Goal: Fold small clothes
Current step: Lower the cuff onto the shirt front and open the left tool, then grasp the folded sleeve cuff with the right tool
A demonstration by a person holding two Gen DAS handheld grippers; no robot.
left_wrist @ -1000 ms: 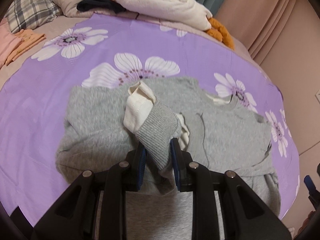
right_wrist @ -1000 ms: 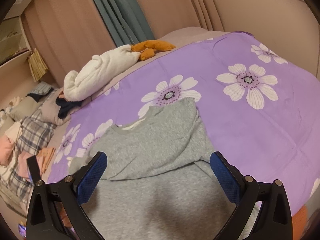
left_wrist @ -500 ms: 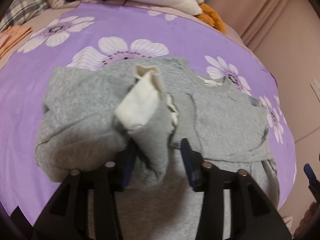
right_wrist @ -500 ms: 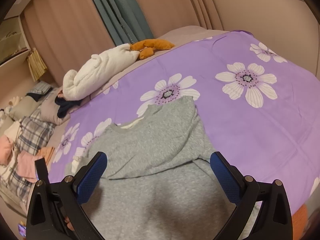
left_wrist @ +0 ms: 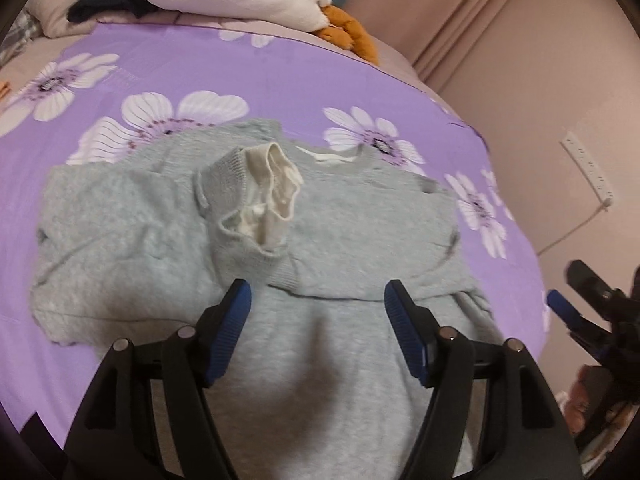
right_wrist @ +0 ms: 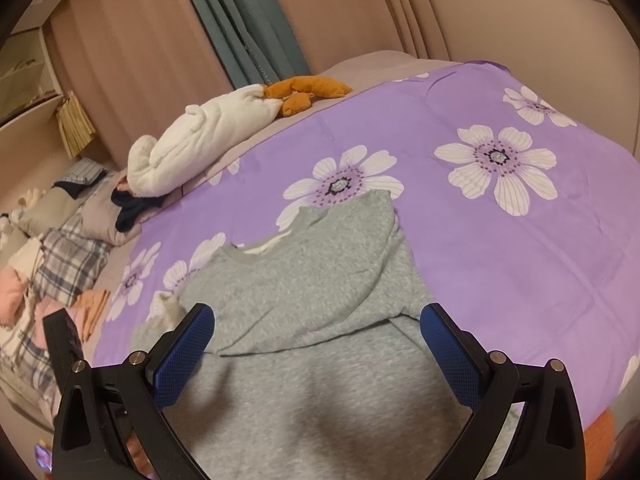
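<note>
Lying flat on the purple flowered quilt (left_wrist: 288,80) of the bed is a grey sweater (left_wrist: 360,216), its neckline toward the far side. One sleeve is folded in across the chest, and its ribbed cuff (left_wrist: 256,196) is turned partly inside out, showing cream lining. The left tongs (left_wrist: 318,320) hang over the lower part of the sweater with their blue pads spread wide and nothing between them; the cuff lies just beyond them, apart from both pads. The right tongs (right_wrist: 316,348) are likewise spread wide and empty above the sweater's lower right part, near a fold line. A white plush (right_wrist: 208,140) and an orange toy (right_wrist: 304,92) lie at the quilt's far edge, well apart from the sweater.
</note>
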